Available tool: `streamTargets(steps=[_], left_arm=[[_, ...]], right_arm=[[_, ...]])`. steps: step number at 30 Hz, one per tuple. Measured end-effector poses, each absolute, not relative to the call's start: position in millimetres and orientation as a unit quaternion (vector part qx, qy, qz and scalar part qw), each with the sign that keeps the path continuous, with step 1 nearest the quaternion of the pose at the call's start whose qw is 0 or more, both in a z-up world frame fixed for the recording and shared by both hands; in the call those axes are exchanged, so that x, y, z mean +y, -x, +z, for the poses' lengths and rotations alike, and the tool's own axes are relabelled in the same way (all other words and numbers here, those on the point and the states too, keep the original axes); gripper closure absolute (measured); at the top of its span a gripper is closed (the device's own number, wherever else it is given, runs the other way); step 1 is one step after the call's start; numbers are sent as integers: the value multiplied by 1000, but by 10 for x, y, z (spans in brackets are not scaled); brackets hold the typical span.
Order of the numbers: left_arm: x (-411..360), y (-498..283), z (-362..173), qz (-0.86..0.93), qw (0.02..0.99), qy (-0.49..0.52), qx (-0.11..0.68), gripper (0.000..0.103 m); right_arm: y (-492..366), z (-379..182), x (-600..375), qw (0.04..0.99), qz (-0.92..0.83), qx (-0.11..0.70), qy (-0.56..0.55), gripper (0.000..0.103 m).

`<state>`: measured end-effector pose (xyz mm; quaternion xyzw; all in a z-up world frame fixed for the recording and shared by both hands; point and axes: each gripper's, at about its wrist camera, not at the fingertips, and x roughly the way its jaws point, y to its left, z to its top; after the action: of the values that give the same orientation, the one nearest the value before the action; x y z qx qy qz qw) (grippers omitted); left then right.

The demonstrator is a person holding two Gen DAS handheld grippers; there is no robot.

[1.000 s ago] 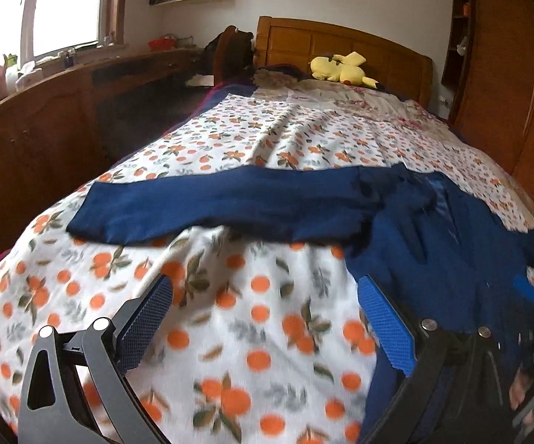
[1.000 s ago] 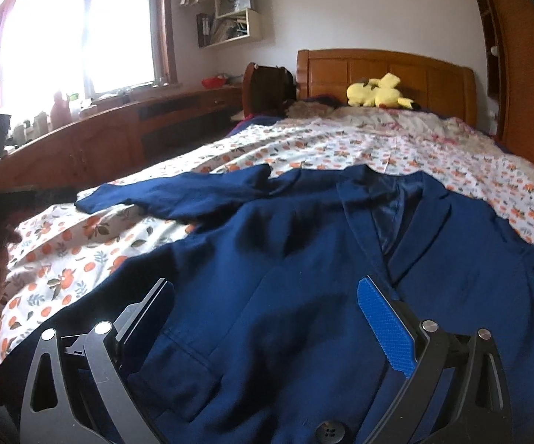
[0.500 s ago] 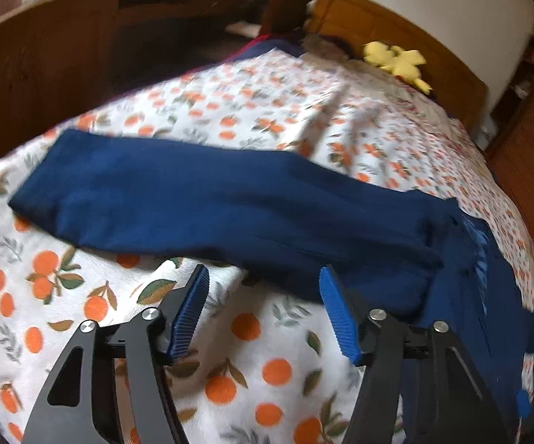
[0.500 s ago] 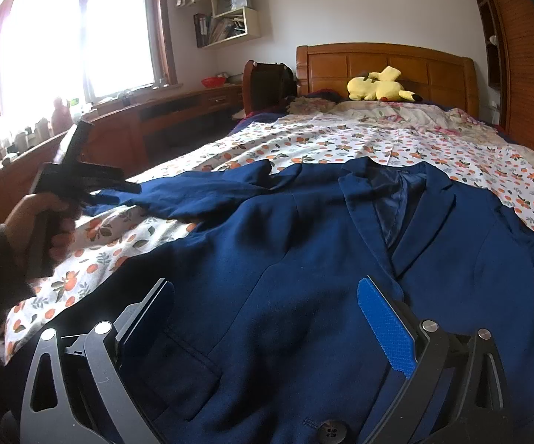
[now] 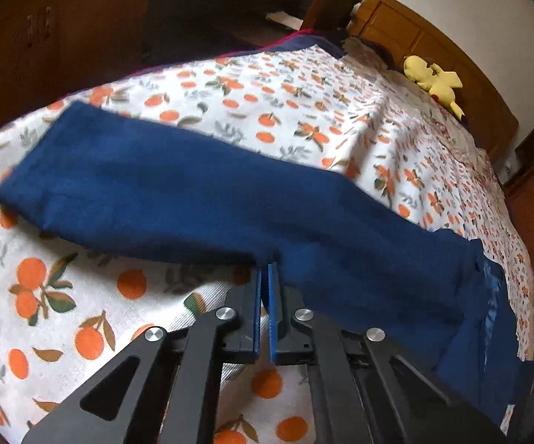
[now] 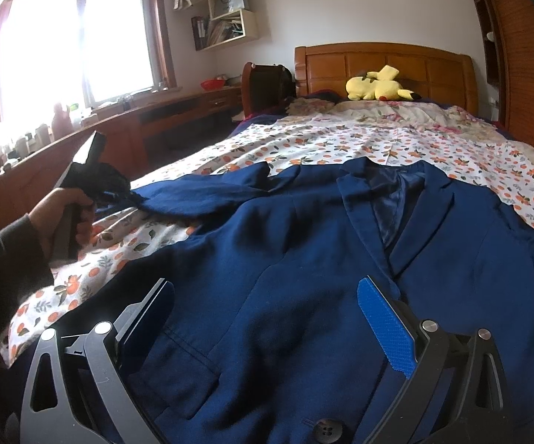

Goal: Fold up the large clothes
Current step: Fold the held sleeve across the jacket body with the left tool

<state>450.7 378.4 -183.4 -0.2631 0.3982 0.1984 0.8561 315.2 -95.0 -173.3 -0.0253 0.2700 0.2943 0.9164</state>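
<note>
Navy jacket: a dark blue blazer (image 6: 304, 259) lies face-up and spread flat on the bed, directly in front of and under the right gripper, collar pointing away toward the headboard (image 6: 381, 63).
Sleeve: one sleeve (image 5: 192, 192) is stretched straight out sideways across the orange-print bedspread (image 5: 63, 314), ahead of the left gripper. Laid out flat like that it looks ready to be swung in over the chest.
Left gripper: the left gripper (image 5: 265, 277) has its blue pads pressed together right at the sleeve's near edge, roughly mid-length. Looks like it's pinching a bit of the fabric edge, though the cloth inside the pads is hard to make out.
Why there: grabbing mid-sleeve rather than the cuff probably gives more control for flipping the whole arm inward, just a guess.
Right gripper: the right gripper (image 6: 263, 329) is spread wide, hovering low over the jacket's lower front near the pocket and a button (image 6: 326, 433), holding nothing. Probably parked there to pin the body down or take the hem next.
Stage: very early, nothing on the jacket is folded yet.
Watch out: that fabric looks soft and slippy, so a thin edge pinch could let go mid-swing.
Background: yellow plush toy (image 6: 378, 85) way off by the headboard, not in the way.
</note>
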Motion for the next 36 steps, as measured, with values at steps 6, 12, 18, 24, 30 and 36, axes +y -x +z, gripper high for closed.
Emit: streamTargets(steps=[6, 12, 18, 24, 30, 36], left_arm=[[3252, -4549, -1248, 196, 895, 163, 366, 101], [2338, -4598, -805, 134, 922, 94, 351, 101], [1479, -4548, -767, 74, 931, 33, 355, 101], [904, -4367, -1044, 33, 926, -6, 375, 101], [828, -4156, -1385, 32, 917, -30, 397, 94], [978, -3791, -1442, 27, 922, -21, 385, 57]], right_arm=[[-3140, -1591, -1101, 922, 283, 264, 21, 7], [-3130, -1445, -1354, 928, 270, 257, 21, 7], [-3113, -1388, -1659, 934, 249, 254, 17, 7], [-3158, -1443, -1872, 937, 233, 260, 18, 7], [-3201, -1483, -1886, 935, 236, 266, 19, 7], [-3179, -1485, -1806, 932, 248, 265, 23, 7]])
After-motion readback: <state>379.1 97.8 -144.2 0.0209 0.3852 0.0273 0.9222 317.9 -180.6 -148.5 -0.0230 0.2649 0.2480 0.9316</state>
